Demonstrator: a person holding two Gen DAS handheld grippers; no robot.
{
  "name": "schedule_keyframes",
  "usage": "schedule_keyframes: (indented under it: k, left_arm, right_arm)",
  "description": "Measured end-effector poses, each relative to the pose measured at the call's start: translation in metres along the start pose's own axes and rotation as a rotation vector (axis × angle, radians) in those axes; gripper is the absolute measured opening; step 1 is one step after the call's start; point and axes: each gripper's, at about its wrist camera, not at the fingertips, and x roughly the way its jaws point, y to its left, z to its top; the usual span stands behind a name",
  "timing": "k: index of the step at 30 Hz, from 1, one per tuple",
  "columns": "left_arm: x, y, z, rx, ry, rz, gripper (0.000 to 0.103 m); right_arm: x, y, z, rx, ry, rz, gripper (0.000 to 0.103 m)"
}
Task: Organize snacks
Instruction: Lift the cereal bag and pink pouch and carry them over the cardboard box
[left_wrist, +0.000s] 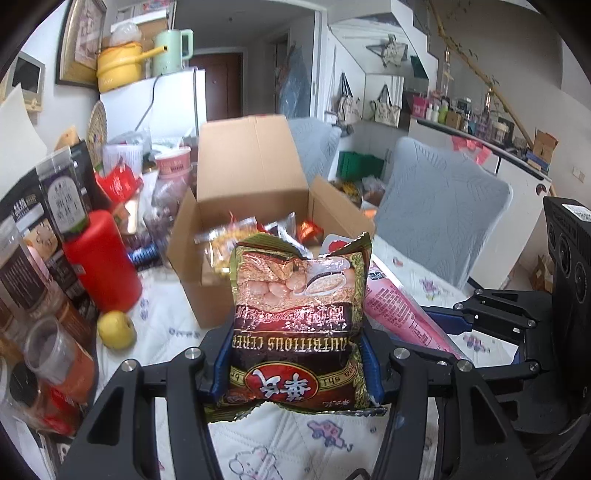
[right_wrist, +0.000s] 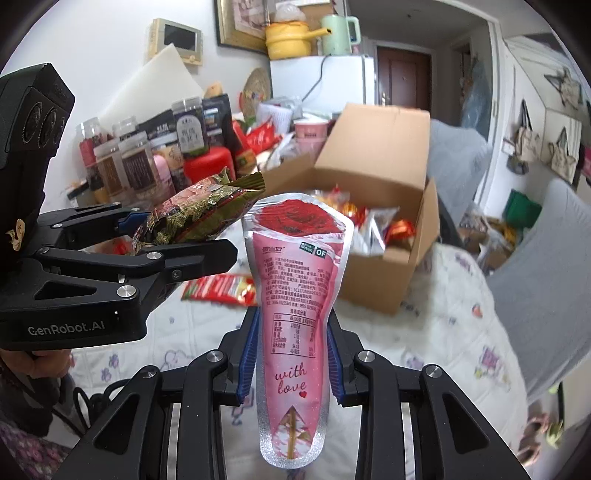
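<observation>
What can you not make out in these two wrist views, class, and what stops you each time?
- Left wrist: cardboard box contents, mostly hidden behind the cereal bag.
- Right wrist: small print on the pink pouch, too tiny to read.
- Right wrist: the red wrapper on the tablecloth, blurred and partly hidden by the left gripper.

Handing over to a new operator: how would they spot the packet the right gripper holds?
Find the open cardboard box on the quilted table. In front of it, the right gripper clamps a tall pink pouch. Only it has a red rose and "with love" printed on it.
</observation>
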Motion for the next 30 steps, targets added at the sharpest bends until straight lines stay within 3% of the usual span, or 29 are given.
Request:
schedule_keyframes:
  k: [14,30]
  left_arm:
    - [0.006,0.017,0.050,0.020,-0.096,0.033,0.055]
    - [0.057,0.043,0.093,0.030,-0.095,0.034,0.055]
  right_arm:
    - [0.007,-0.014,0.055,-0.048,-0.074,-0.001,0.032]
    - [0.052,-0.040,0.101,-0.080,-0.077,-0.043,0.032]
